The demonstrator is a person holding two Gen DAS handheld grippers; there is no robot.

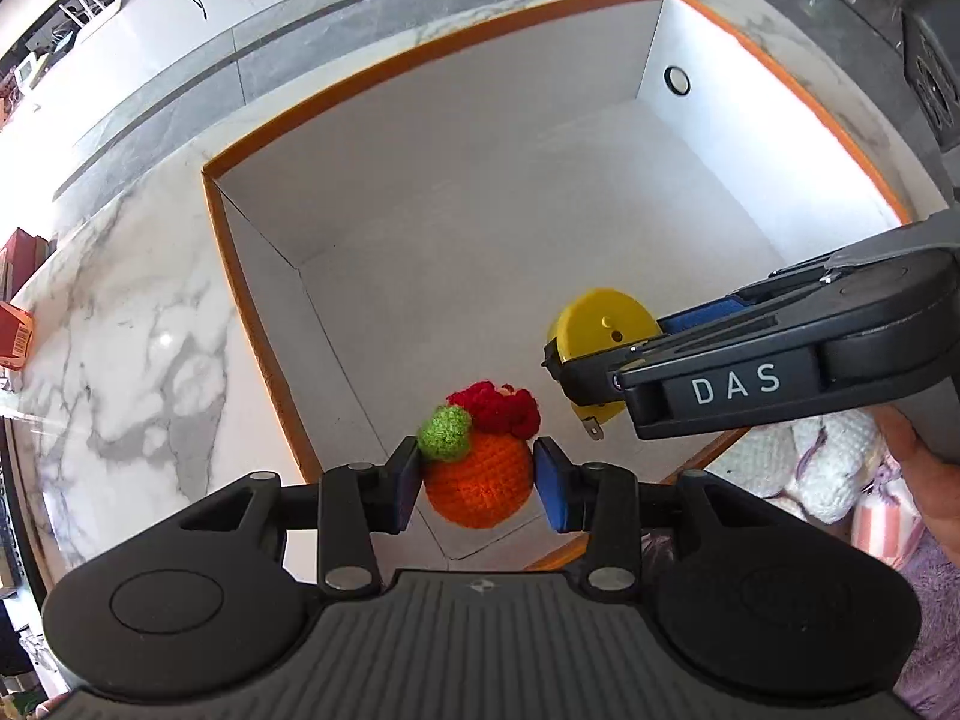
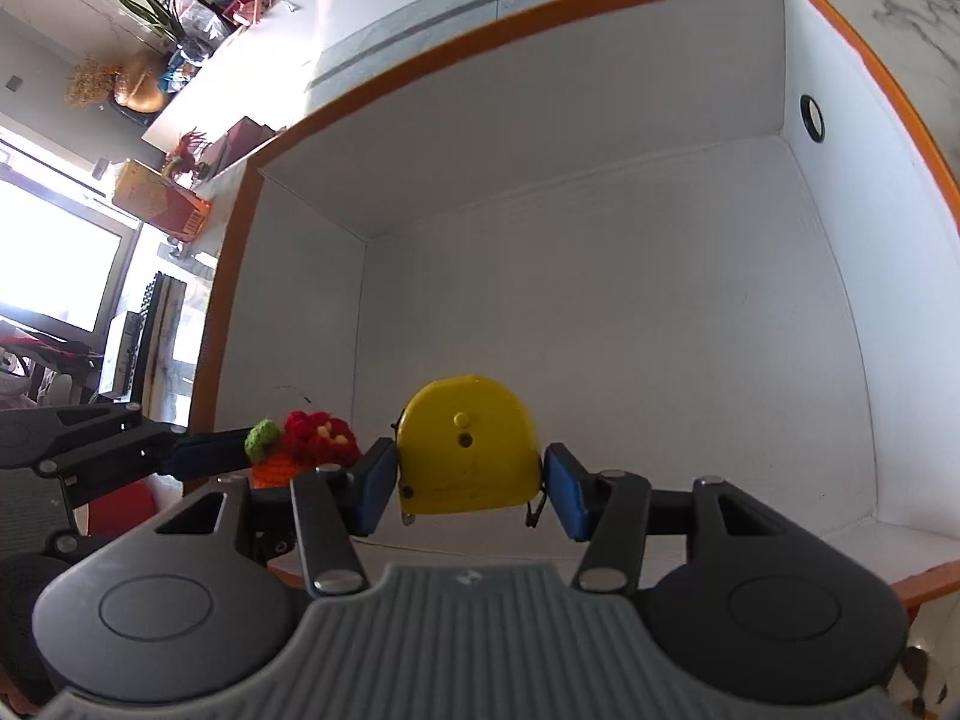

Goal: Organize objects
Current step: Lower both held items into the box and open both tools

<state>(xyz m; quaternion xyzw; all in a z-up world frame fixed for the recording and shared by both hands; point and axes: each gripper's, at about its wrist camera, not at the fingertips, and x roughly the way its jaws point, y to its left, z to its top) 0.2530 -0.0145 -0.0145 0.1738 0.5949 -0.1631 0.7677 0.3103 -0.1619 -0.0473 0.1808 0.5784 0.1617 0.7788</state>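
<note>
White marble counter (image 1: pixel 138 324) with grey veining underfoot of everything; grey and white polished floor (image 1: pixel 252 54) beyond. Bright window (image 2: pixel 54 276) at left, daylight glaring off the stone. Potted plant (image 2: pixel 150 6) and gold vase (image 2: pixel 141 84) on a far counter; red-orange carton (image 2: pixel 174 210) nearer. Knitted white and pink textiles (image 1: pixel 834 468) at right.
</note>
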